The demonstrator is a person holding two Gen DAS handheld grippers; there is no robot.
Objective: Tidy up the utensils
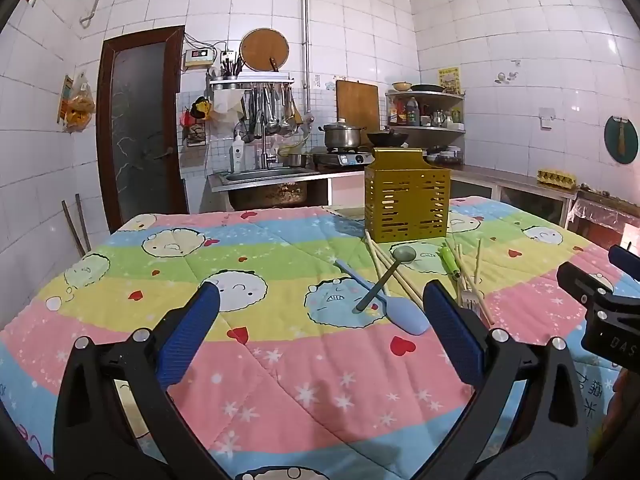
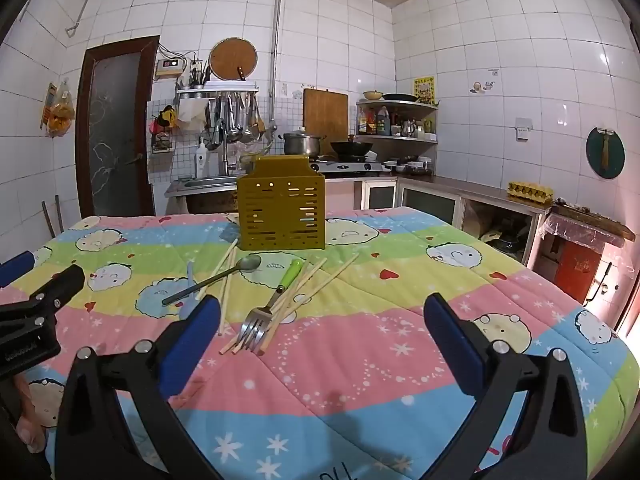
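Observation:
A gold slotted utensil holder (image 1: 406, 200) (image 2: 281, 208) stands upright toward the far side of the quilt-covered table. In front of it lie a grey-green spoon (image 1: 386, 276) (image 2: 216, 278), a light blue spoon (image 1: 394, 312) (image 2: 188, 304), a green-handled fork (image 1: 460, 276) (image 2: 276, 296) and several wooden chopsticks (image 1: 394, 272) (image 2: 316, 284), loosely crossed. My left gripper (image 1: 320, 332) hovers open over the near pink stripe, short of the utensils and empty. Just as wide open and empty, my right gripper (image 2: 320, 332) has the fork's tines just ahead of its left finger (image 2: 188, 344).
The striped cartoon quilt (image 1: 260, 360) (image 2: 360, 380) covers the whole table. Behind the table are a sink (image 1: 264, 178), a stove with a pot (image 1: 344, 136) and a wok, and a counter (image 2: 480, 190) along the right wall. A door (image 1: 136, 128) stands at the back left.

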